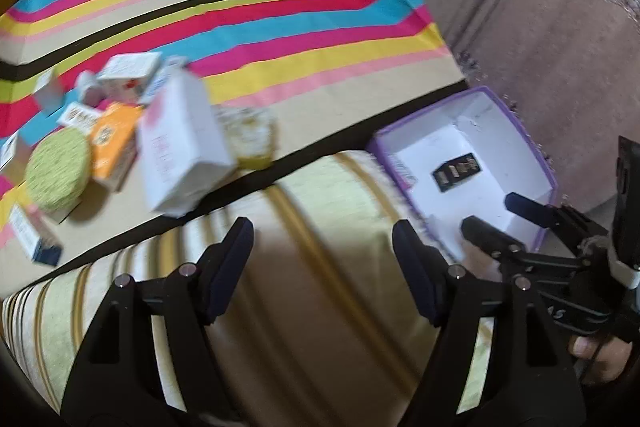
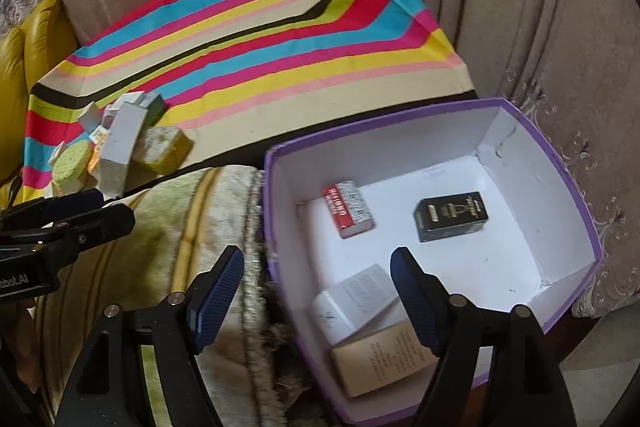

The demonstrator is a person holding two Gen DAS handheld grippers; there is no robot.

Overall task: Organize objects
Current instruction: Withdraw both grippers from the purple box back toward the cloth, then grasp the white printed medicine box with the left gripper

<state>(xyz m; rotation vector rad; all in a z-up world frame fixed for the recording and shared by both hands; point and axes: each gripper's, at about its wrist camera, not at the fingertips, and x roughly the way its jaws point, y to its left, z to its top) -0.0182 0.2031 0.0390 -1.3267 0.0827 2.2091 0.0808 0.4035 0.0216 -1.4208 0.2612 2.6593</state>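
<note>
- Left tool (image 1: pixel 323 247): released, nothing between its pads, over the striped cushion (image 1: pixel 300 287).
- Right tool (image 2: pixel 318 277): released and empty, at the near wall of the purple box (image 2: pixel 560 163).
- Box holds a red packet (image 2: pixel 349 209), a black packet (image 2: pixel 452 215) and two pale cartons (image 2: pixel 368 327).
- Remaining pile of boxes (image 1: pixel 120 131) lies on the striped cloth (image 1: pixel 256 11).
- Risk: the tall white carton (image 1: pixel 180 147) leans in the pile; a careless grab could likely topple its neighbours.

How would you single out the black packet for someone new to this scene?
Find the purple-edged white box right of the striped cloth. On its floor lie four small packs; the black packet sits farthest right, the only dark one, with gold print.
</note>
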